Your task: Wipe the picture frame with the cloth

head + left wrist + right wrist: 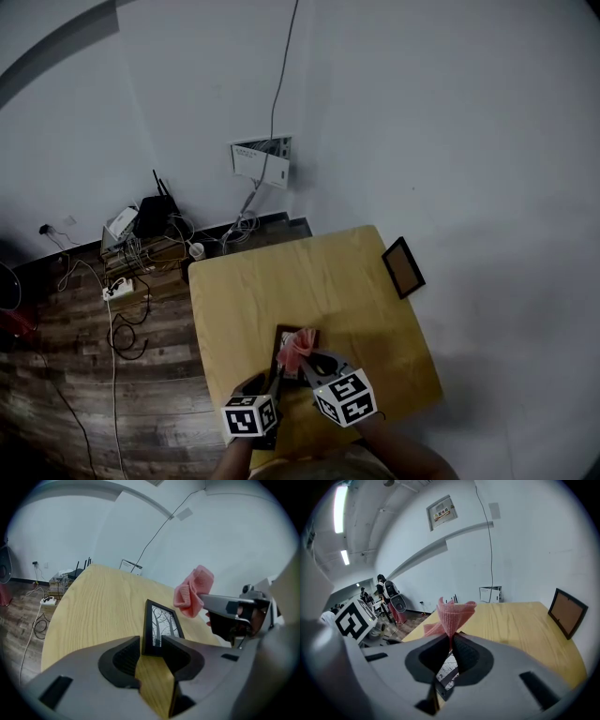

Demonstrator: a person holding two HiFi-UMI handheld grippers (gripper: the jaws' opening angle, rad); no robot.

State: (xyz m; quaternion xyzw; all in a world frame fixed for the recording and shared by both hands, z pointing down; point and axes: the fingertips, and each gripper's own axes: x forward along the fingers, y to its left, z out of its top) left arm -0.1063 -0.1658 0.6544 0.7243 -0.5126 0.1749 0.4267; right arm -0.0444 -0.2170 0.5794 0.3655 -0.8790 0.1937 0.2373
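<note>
A small black picture frame (pixel 284 349) with a tree print lies flat near the front of the wooden table (pixel 281 281). In the left gripper view its near end (pixel 161 626) sits between the tips of my left gripper (pixel 152 645), whose jaws stand apart around it. My right gripper (pixel 451 641) is shut on a pink cloth (pixel 452 613) that sticks up from its tips. The cloth (pixel 298 344) hangs just above the frame, and my left gripper (pixel 272 370) is beside it on the left. From the left gripper view the cloth (pixel 193 592) hovers over the frame's right side.
A second frame (pixel 403 267) with a brown back leans against the wall at the table's far right edge. A router and tangled cables (pixel 150 225) lie on the wooden floor to the left. A white board (pixel 264 159) leans on the wall behind the table.
</note>
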